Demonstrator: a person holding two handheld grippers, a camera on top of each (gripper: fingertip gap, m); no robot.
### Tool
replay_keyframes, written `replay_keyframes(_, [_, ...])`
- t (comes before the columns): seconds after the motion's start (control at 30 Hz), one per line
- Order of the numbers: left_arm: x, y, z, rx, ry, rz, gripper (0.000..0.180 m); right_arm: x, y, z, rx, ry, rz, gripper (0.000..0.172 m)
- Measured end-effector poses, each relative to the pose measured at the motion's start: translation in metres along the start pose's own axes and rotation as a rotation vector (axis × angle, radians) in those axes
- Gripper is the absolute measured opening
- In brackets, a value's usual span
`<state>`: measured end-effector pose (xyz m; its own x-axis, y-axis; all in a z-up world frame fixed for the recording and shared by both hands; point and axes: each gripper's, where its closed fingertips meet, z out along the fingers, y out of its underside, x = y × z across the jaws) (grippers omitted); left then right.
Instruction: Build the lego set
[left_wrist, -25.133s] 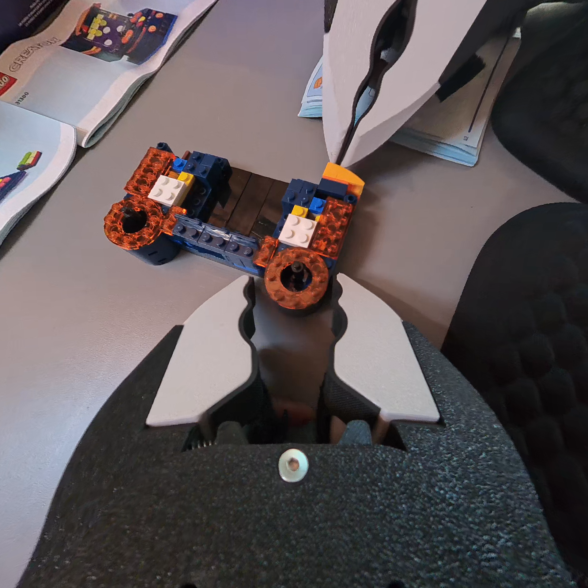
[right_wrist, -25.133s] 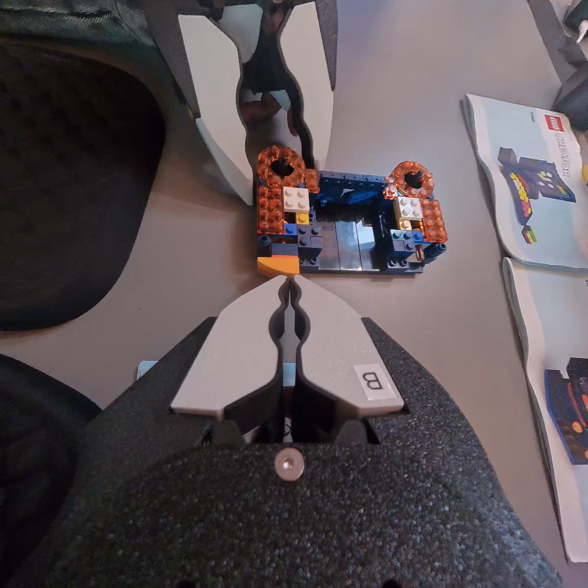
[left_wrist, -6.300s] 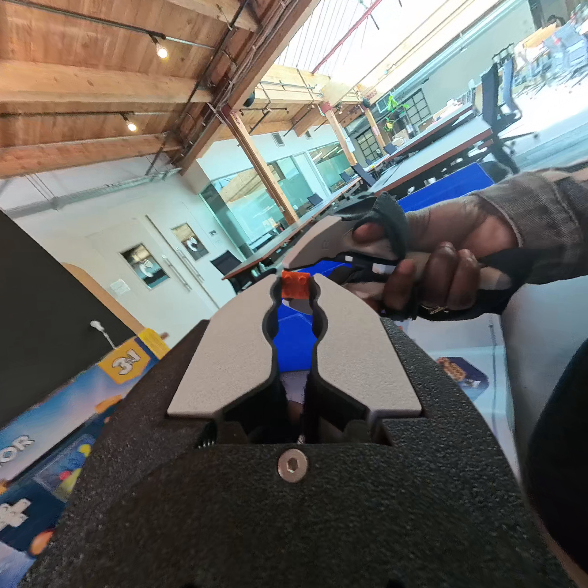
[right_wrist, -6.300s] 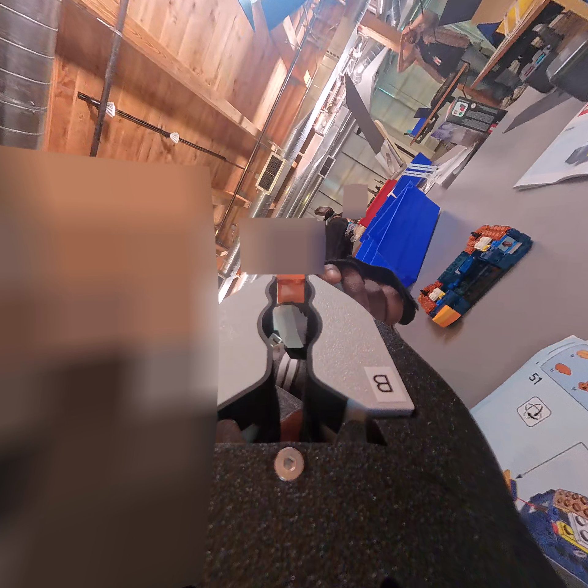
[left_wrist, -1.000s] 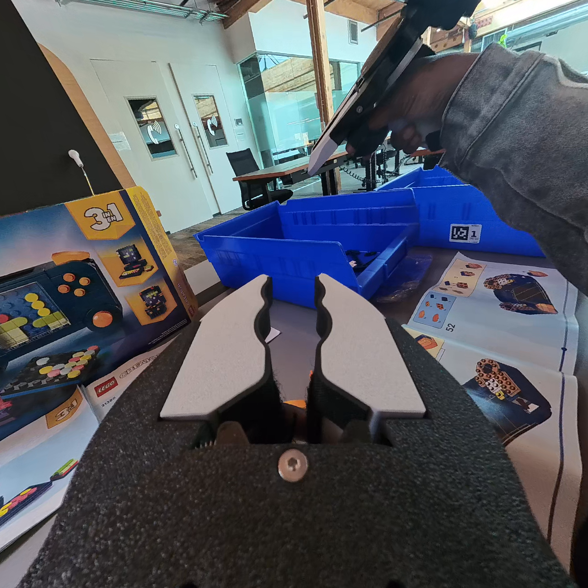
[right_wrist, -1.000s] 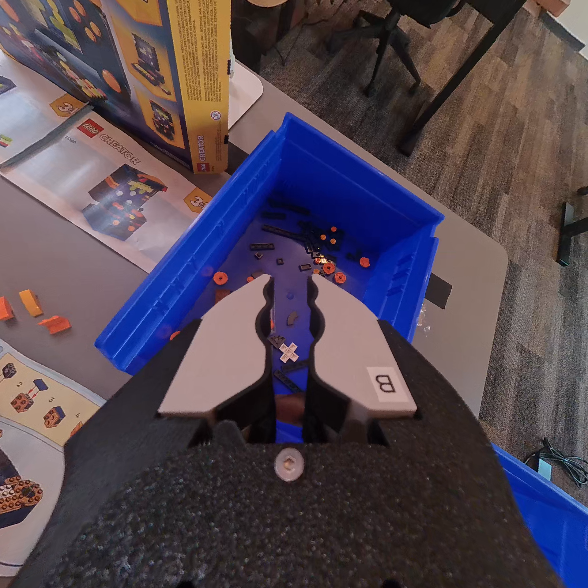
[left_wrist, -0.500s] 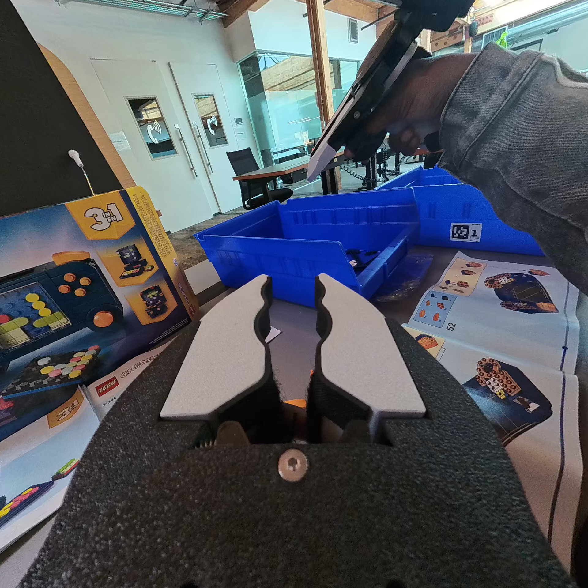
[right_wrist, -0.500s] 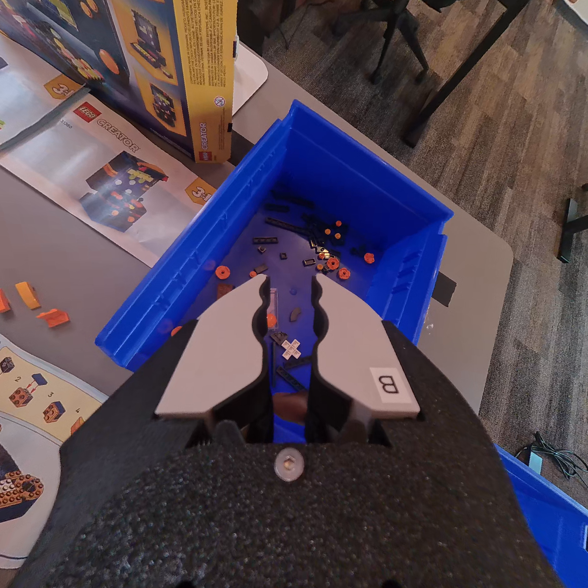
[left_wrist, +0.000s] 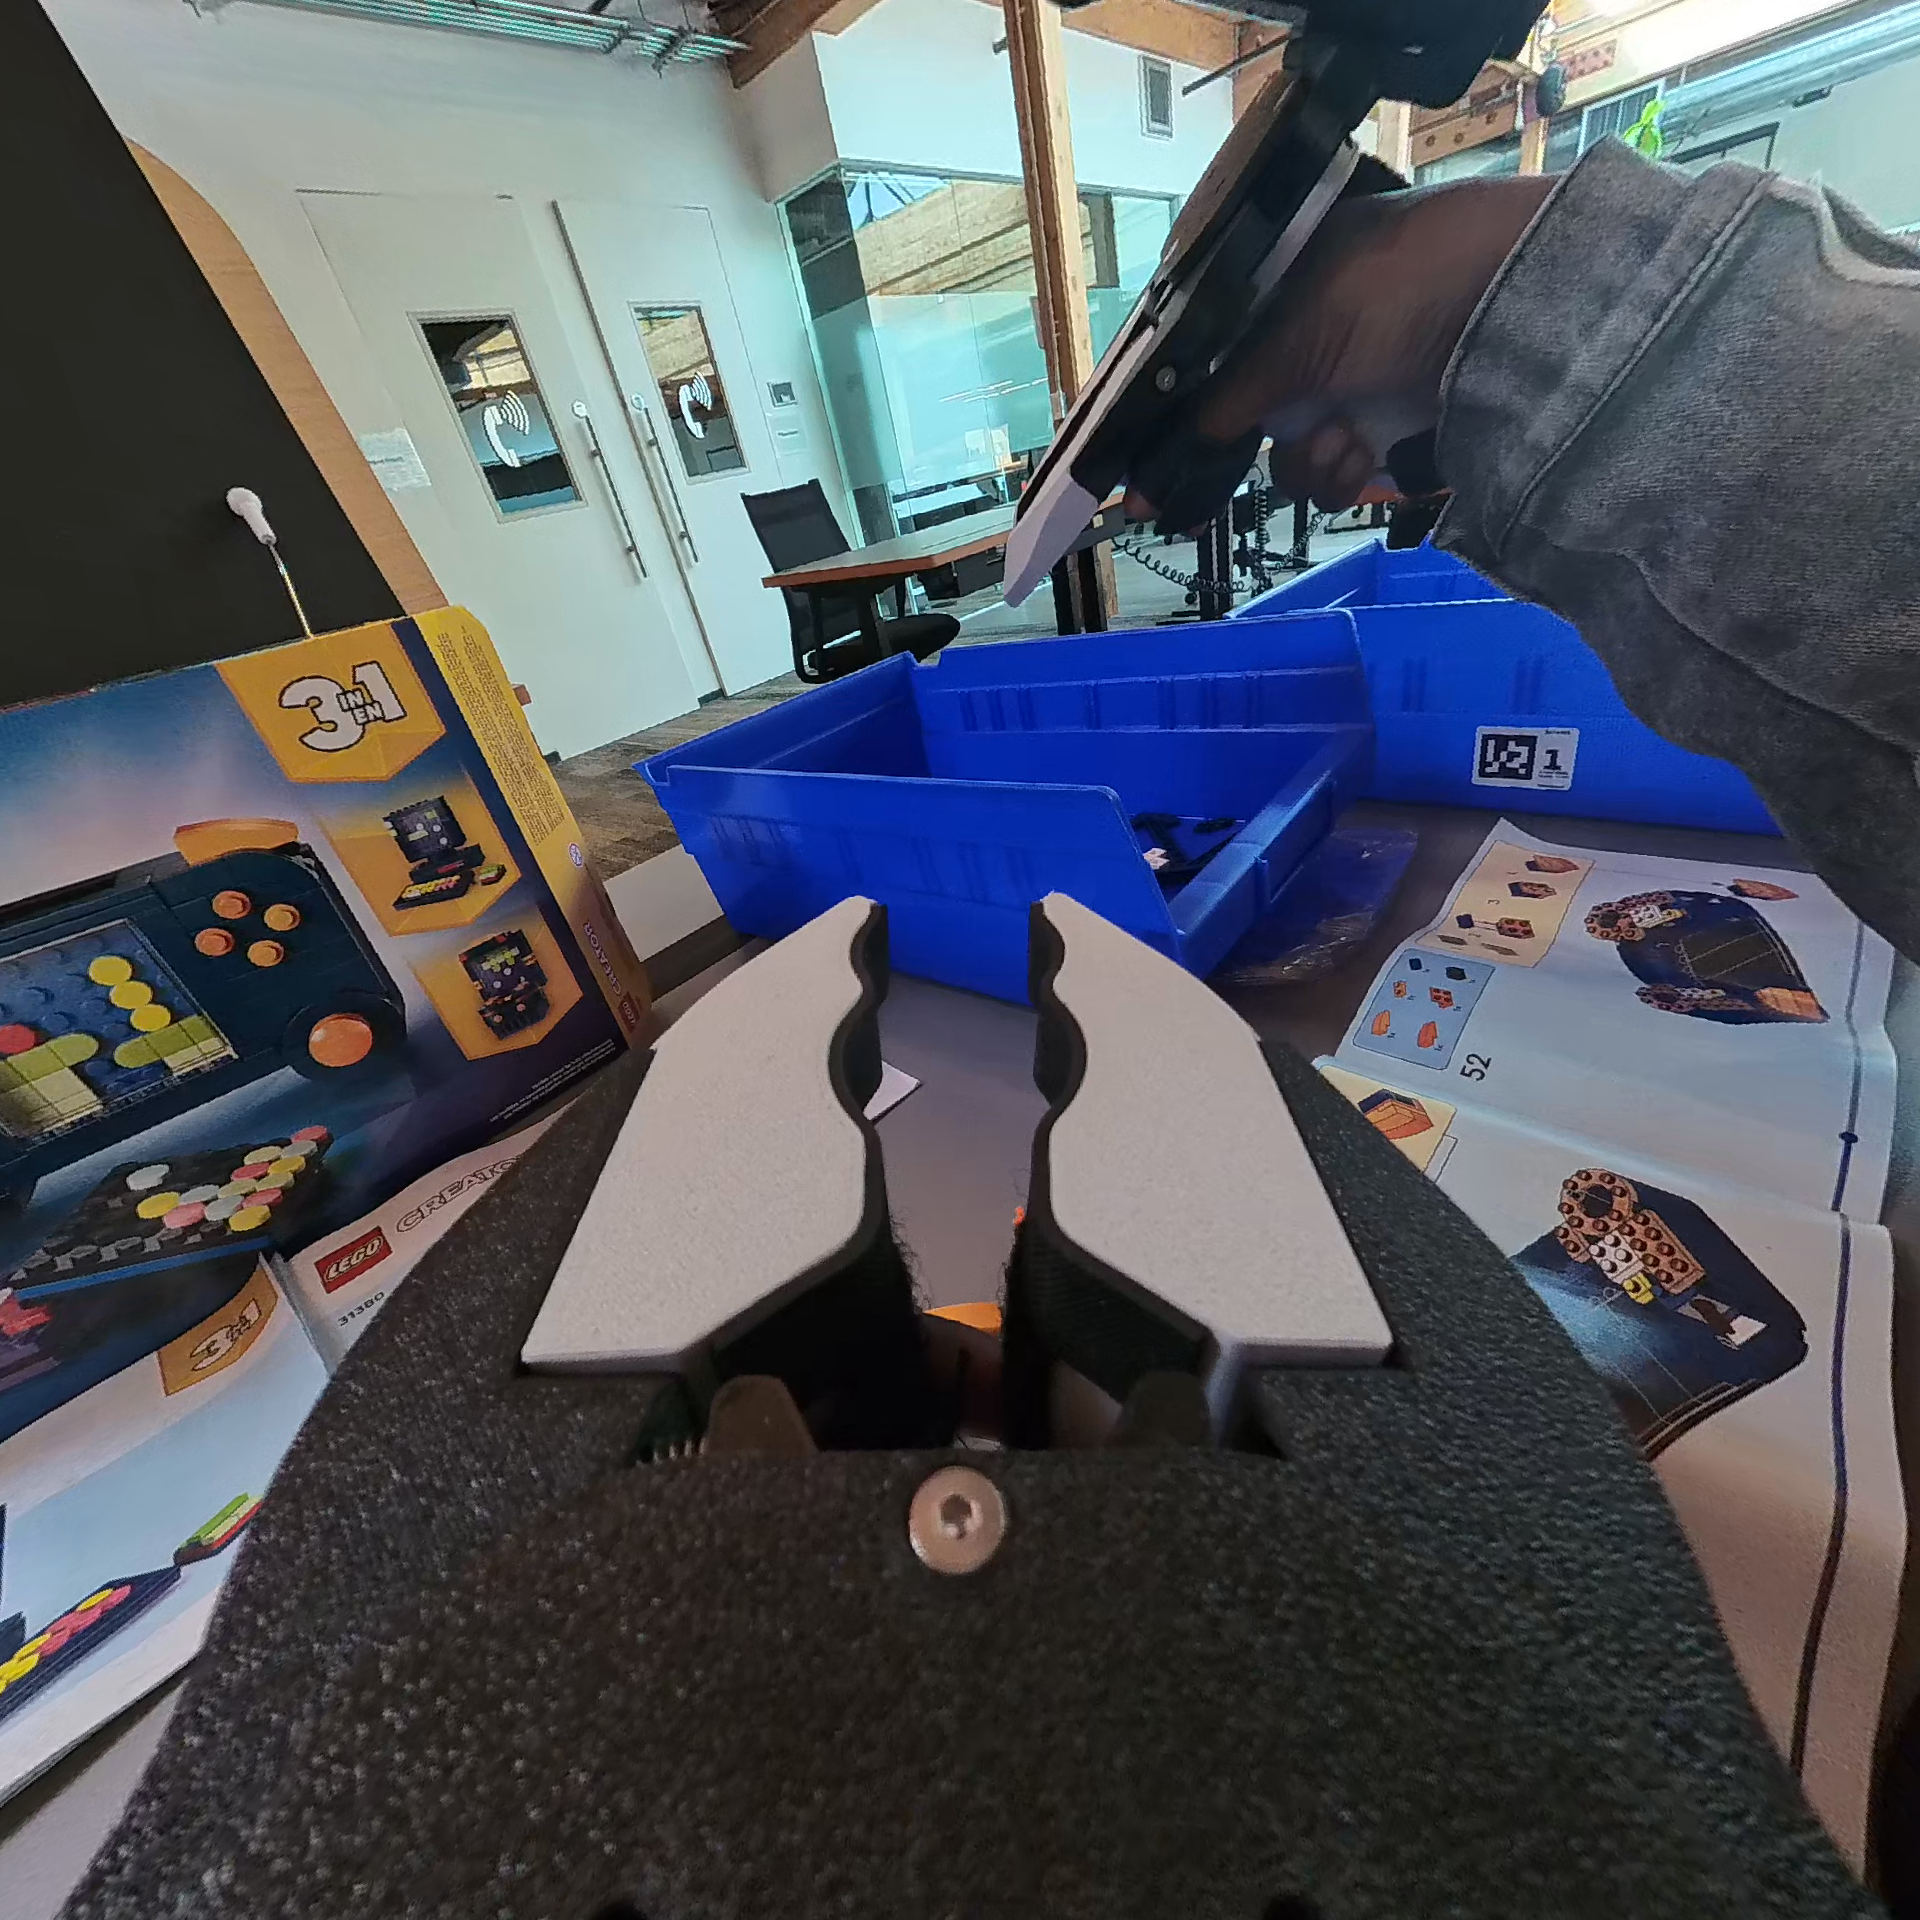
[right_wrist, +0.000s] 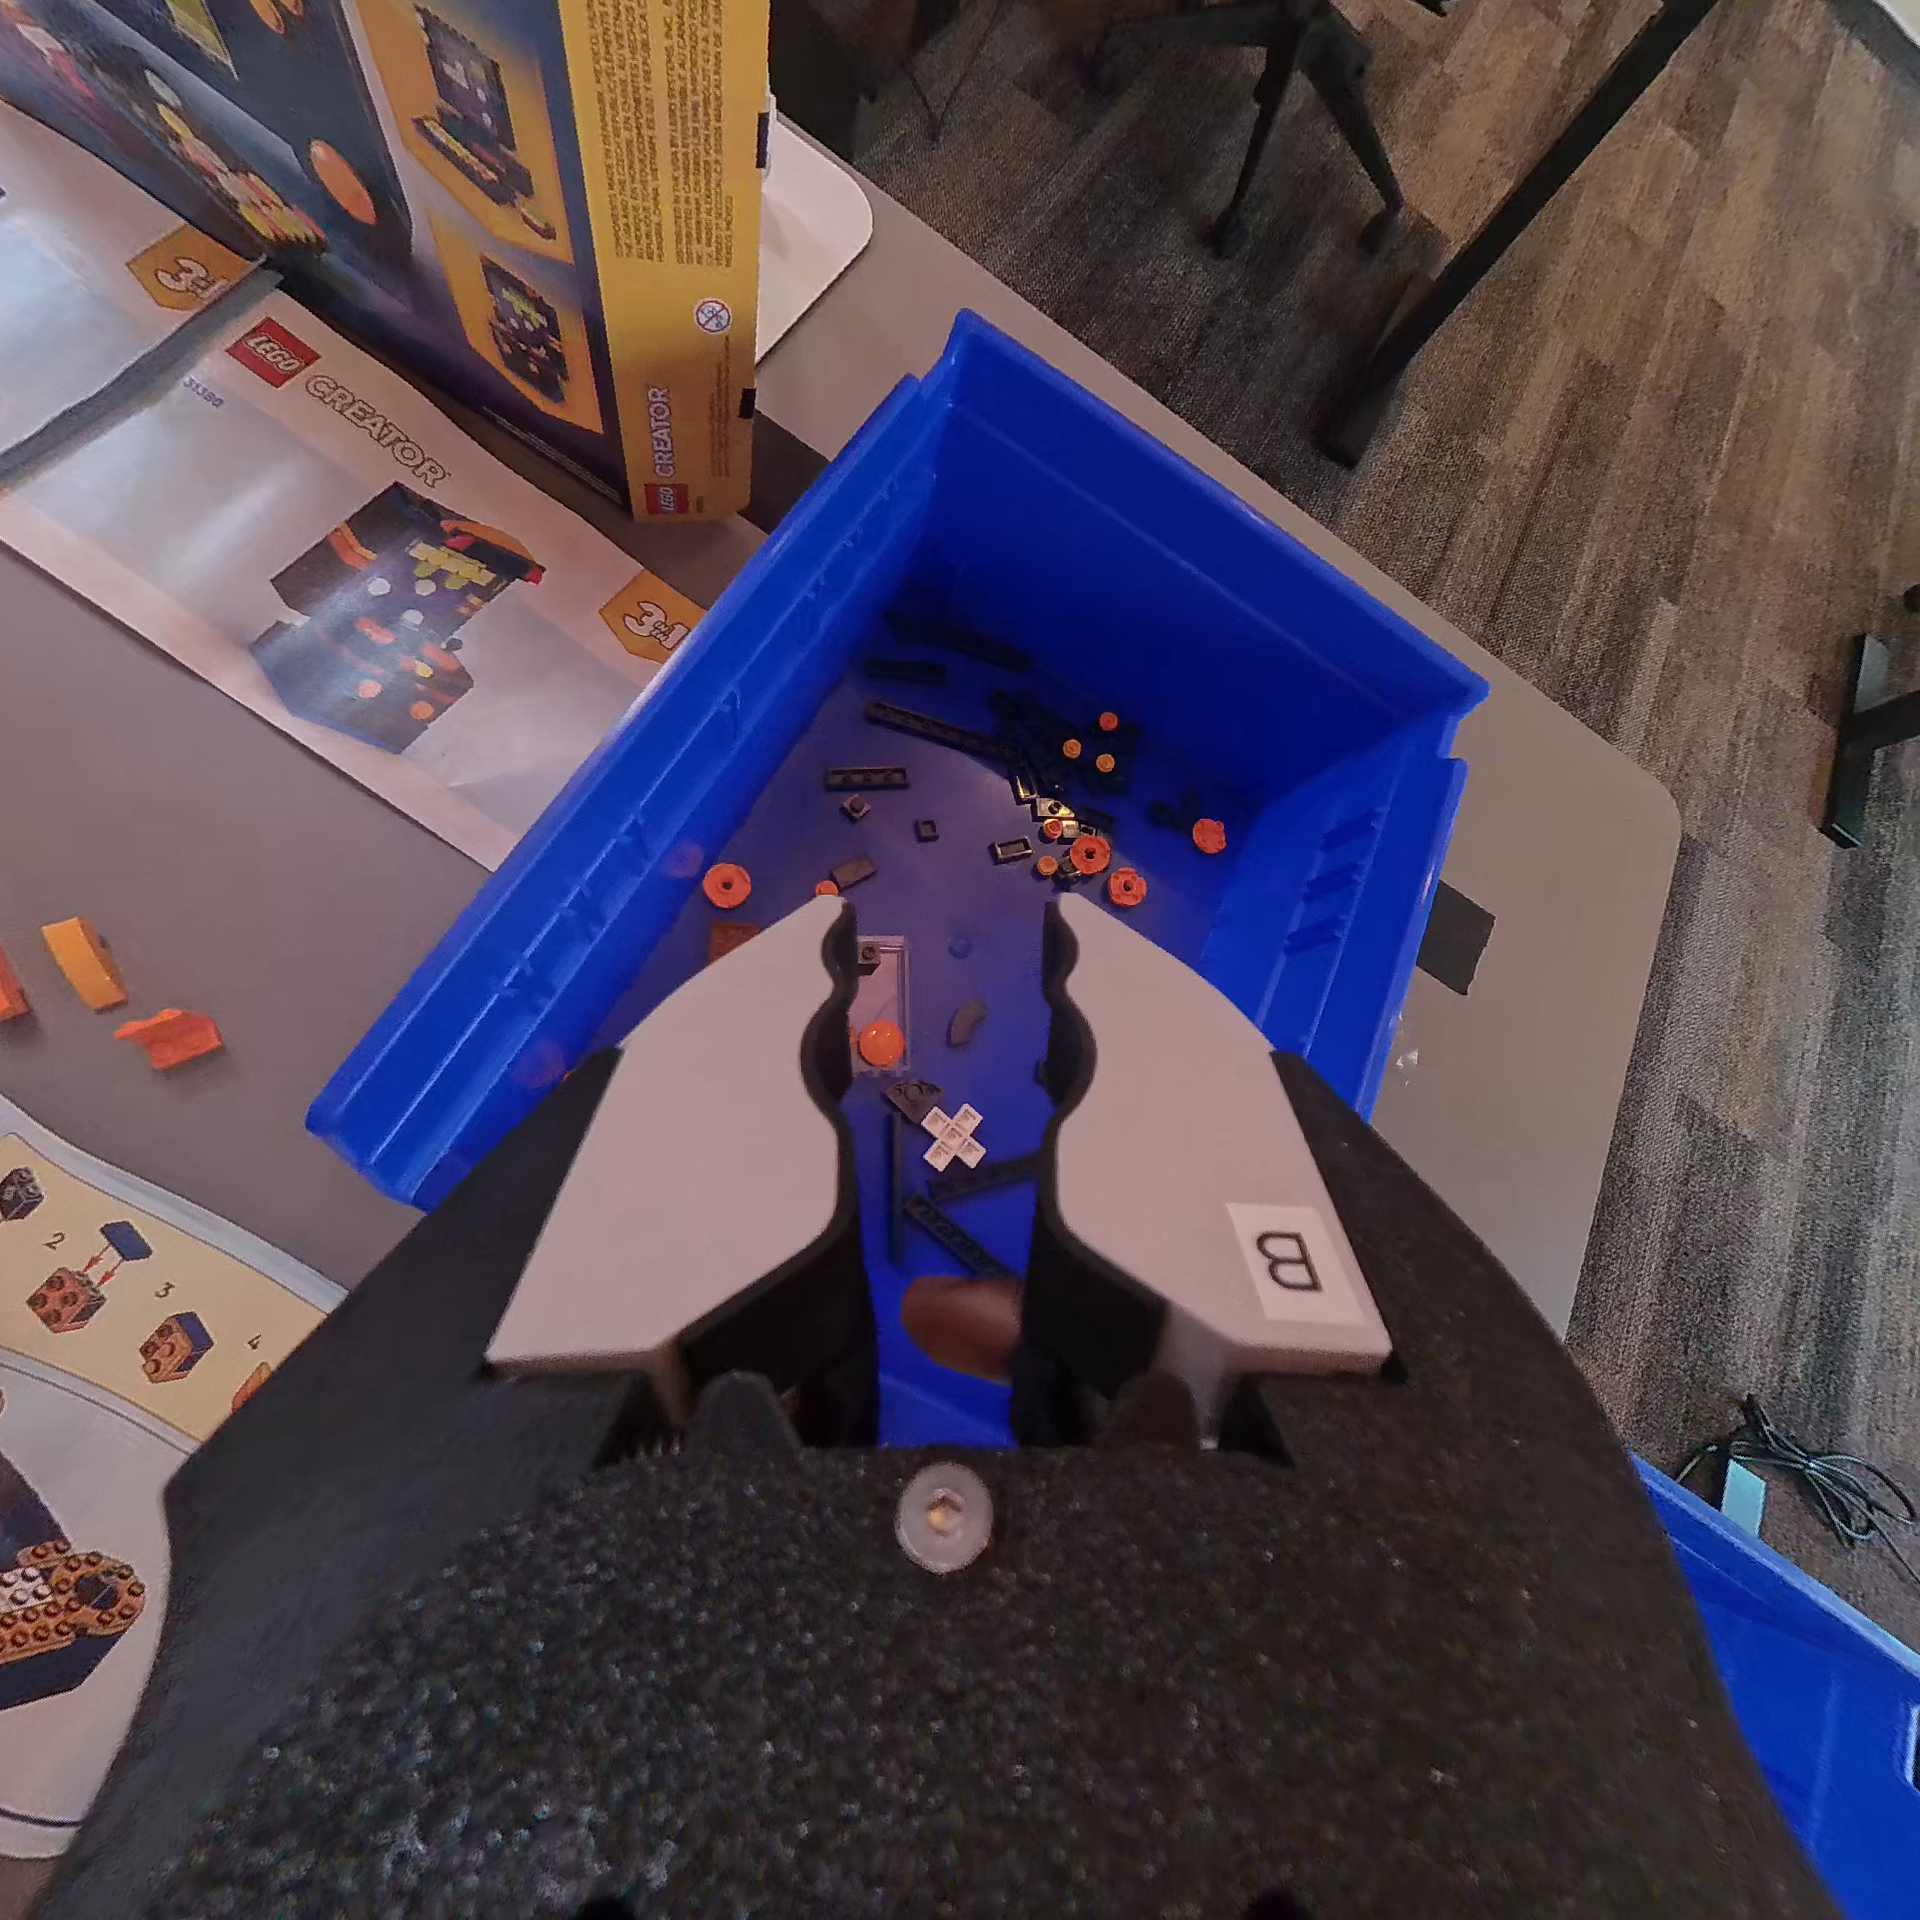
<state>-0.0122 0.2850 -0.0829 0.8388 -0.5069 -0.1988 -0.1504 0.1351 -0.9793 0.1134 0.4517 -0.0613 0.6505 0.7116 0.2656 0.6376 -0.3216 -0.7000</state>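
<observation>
Overhead, the right tongs (right_wrist: 943, 914) hang above a blue plastic bin (right_wrist: 540, 935) with their two grey fingers (right_wrist: 727, 1091) spread apart and nothing between the pads; only the bin's floor shows through the gap. Below that gap lie a clear rectangular piece carrying a small orange ball (right_wrist: 881, 1042), a dark curved piece (right_wrist: 966, 1023) and a white cross-shaped plate (right_wrist: 954, 1135). Farther into the bin sit orange round plates (right_wrist: 1089, 854) and thin black plates (right_wrist: 865, 778). Left of the bin, on the grey worktop (right_wrist: 208, 883), are loose orange bricks (right_wrist: 166, 1037), an open instruction booklet (right_wrist: 395, 623) and a yellow-and-blue toy box (right_wrist: 644, 260). The left tongs (left_wrist: 956, 914) sit low over the worktop, their fingers (left_wrist: 748, 1122) parted by a moderate gap and gripping nothing, pointing toward the bin's near wall (left_wrist: 914, 862). From this side, the right tongs appear above the bin, held in a hand (left_wrist: 1351, 343) with a grey sleeve (left_wrist: 1662, 468). Printed building instructions (left_wrist: 1662, 1039) lie to the right.
</observation>
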Motion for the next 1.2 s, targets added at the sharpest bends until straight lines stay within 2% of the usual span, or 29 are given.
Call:
replay_keyframes(0.07, [-0.004,0.003,0.0,-0.023,-0.029,-0.001,0.027,0.0,0.0,0.001,-0.002,0.002,0.008,0.039])
replay_keyframes(0.13, [-0.02,0.016,-0.001,-0.136,-0.125,0.002,0.034,-0.002,-0.001,0.002,-0.007,-0.01,0.022,0.05])
replay_keyframes(0.23, [-0.041,0.029,-0.006,-0.276,-0.234,0.002,0.058,-0.004,-0.008,0.002,0.009,0.005,0.026,0.073])
replay_keyframes(0.3, [-0.051,0.035,-0.009,-0.348,-0.282,0.0,0.084,-0.003,-0.012,-0.001,0.03,0.022,0.038,0.086])
replay_keyframes(0.37, [-0.06,0.042,-0.013,-0.408,-0.335,0.017,0.103,0.0,-0.015,-0.003,0.045,0.04,0.048,0.098])
replay_keyframes(0.47, [-0.067,0.05,-0.017,-0.47,-0.383,0.052,0.119,0.006,-0.015,-0.004,0.046,0.073,0.064,0.113])
replay_keyframes(0.57, [-0.066,0.05,-0.017,-0.473,-0.383,0.067,0.121,0.011,-0.011,-0.003,0.026,0.1,0.067,0.125])
replay_keyframes(1.2, [-0.062,0.05,-0.015,-0.453,-0.355,0.041,0.121,0.01,-0.007,0.003,-0.001,0.109,0.051,0.126])
